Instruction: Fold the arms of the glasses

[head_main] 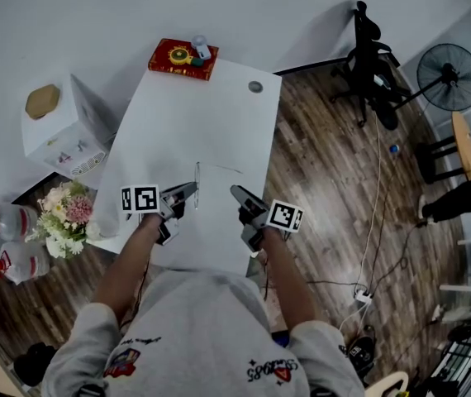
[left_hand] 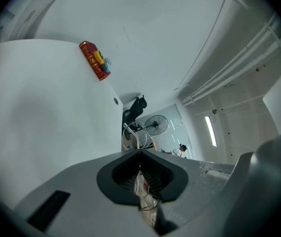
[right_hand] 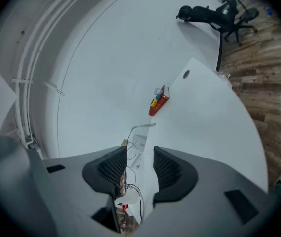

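Note:
Thin wire-framed glasses [head_main: 197,174] stand on edge over the near part of the white table [head_main: 211,114], with one arm reaching right. My left gripper [head_main: 192,188] is shut on the frame; in the left gripper view its jaws [left_hand: 139,152] meet on the wire, and the glasses [left_hand: 130,126] stick out past the tips. My right gripper [head_main: 237,192] sits just right of the glasses, apart from them. In the right gripper view its jaws [right_hand: 140,154] stand open with nothing between the pads, and the glasses [right_hand: 140,126] lie beyond them.
A red box [head_main: 183,59] with small items on it lies at the table's far edge, near a round cable hole [head_main: 255,86]. A white carton [head_main: 62,131] and flowers [head_main: 66,217] stand left of the table. An office chair [head_main: 372,56] and a fan [head_main: 450,77] are at the right.

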Available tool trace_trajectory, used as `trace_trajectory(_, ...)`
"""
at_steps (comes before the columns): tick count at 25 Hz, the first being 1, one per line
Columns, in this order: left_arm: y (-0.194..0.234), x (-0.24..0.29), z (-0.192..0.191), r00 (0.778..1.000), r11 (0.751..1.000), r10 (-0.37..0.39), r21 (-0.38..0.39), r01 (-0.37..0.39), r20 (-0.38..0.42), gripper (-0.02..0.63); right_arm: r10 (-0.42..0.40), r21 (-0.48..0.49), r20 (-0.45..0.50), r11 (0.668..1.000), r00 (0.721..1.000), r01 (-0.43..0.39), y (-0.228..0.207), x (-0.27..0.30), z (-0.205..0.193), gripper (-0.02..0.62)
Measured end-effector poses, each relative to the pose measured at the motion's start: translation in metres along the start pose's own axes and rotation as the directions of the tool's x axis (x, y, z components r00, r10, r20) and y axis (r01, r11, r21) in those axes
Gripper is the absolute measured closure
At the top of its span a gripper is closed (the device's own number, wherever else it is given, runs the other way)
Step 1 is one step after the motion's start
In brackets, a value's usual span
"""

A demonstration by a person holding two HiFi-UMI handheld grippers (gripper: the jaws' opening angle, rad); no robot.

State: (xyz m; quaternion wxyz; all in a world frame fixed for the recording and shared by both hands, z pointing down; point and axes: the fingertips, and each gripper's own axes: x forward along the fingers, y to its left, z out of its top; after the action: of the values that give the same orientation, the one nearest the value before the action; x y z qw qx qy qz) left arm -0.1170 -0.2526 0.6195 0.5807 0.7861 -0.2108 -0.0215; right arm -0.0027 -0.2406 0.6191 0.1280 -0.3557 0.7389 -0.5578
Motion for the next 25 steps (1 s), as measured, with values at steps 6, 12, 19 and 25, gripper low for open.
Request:
trace_trajectory(6, -0.013, 0.001, -0.001, 0.994, 0.998, -0.048, 0.047, 0.053, -0.098, 0.6, 0.088, -0.298, -0.014, 0.95, 0.996, -0.088, 0.019, -0.03, 0.062, 0.403)
trace_trajectory(12, -0.034, 0.004, -0.023, 0.969, 0.987, -0.121, 0.081, 0.141, -0.215, 0.6, 0.073, -0.371, -0.348, 0.905, 0.935, -0.209, 0.039, -0.03, 0.046, 0.431)
trace_trajectory(19, -0.034, 0.001, -0.045, 0.952, 0.988, -0.139, 0.027, 0.152, -0.272, 0.6, -0.005, -0.314, -0.616, 0.919, 0.788, -0.24, 0.026, -0.032, 0.0, 0.492)
trace_trajectory(25, -0.033, 0.0, -0.047, 0.952, 0.989, -0.128, 0.033, 0.143, -0.279, 0.6, 0.051, -0.261, -0.663, 0.919, 0.747, -0.295, 0.032, -0.033, -0.016, 0.561)
